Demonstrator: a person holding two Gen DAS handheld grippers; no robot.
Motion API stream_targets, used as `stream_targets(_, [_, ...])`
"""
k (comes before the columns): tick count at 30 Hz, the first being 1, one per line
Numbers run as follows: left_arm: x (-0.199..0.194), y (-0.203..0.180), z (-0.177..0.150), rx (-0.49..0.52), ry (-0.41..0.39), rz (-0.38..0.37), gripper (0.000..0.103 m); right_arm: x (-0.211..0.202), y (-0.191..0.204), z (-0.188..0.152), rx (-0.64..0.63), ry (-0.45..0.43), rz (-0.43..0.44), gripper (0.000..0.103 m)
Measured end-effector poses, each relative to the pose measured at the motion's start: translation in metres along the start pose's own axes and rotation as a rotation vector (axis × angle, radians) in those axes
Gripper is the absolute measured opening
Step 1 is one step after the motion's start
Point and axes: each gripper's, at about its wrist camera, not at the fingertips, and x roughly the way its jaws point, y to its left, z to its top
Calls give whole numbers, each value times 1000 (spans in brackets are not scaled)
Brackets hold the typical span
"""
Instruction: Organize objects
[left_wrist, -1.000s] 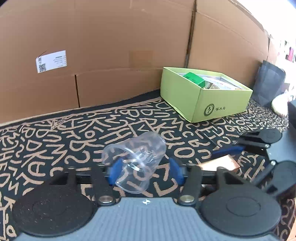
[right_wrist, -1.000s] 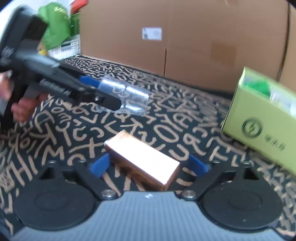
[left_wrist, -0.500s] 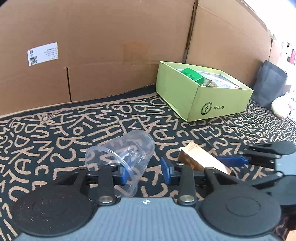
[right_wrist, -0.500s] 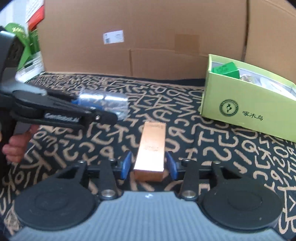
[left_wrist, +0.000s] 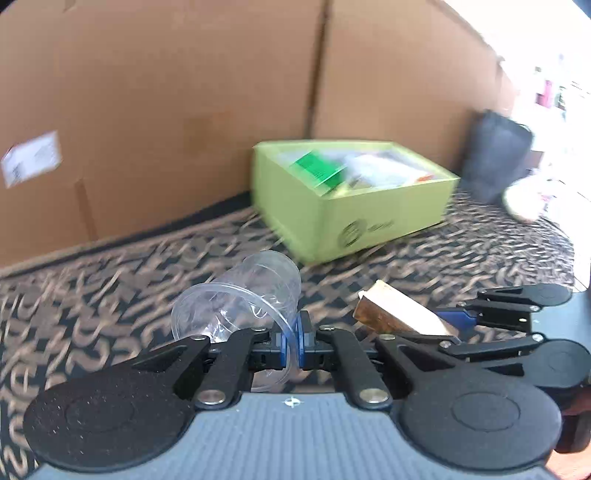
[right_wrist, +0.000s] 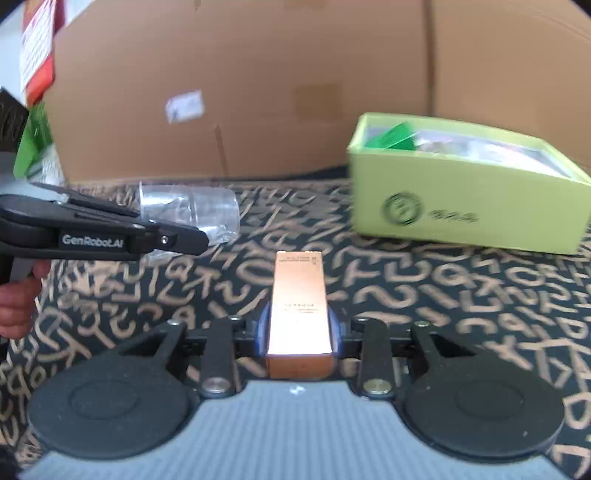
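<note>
A clear plastic cup (left_wrist: 251, 291) lies tipped on its side, lifted off the cloth. My left gripper (left_wrist: 290, 341) is shut on its rim. In the right wrist view the cup (right_wrist: 192, 210) sticks out beyond the left gripper (right_wrist: 199, 240). A copper-coloured box (right_wrist: 299, 306) points lengthwise away from me between the blue pads of my right gripper (right_wrist: 298, 332). The jaws are closing and the pads press on its sides. The left wrist view shows this copper box (left_wrist: 391, 310) at the right. An open green box (right_wrist: 465, 206) holding several items stands ahead.
Cardboard walls (left_wrist: 184, 92) close off the back. A black cloth with tan letters (right_wrist: 443, 295) covers the surface. A dark bag (left_wrist: 495, 158) stands beyond the green box (left_wrist: 354, 218). A person's hand (right_wrist: 14, 306) holds the left gripper. Green and red packages (right_wrist: 33, 147) sit far left.
The left jaws went from straddling the cup to pinching its rim. The right jaws closed on the copper box, which turned lengthwise. Both grippers rose with their loads.
</note>
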Motion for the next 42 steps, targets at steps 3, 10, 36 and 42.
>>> stream_targets(3, [3, -21, 34, 75, -38, -12, 4, -20, -21, 16, 22, -70, -51, 31])
stream_targets(10, [40, -52, 123, 59, -79, -109, 4, -29, -75, 65, 71, -215, -204, 31])
stream_targets(36, [56, -39, 79, -101, -125, -34, 98, -17, -118, 28, 143, -378, -353, 103])
stream_targets(42, [26, -50, 43, -160, -86, 49, 101, -36, -96, 18, 198, -188, -267, 103])
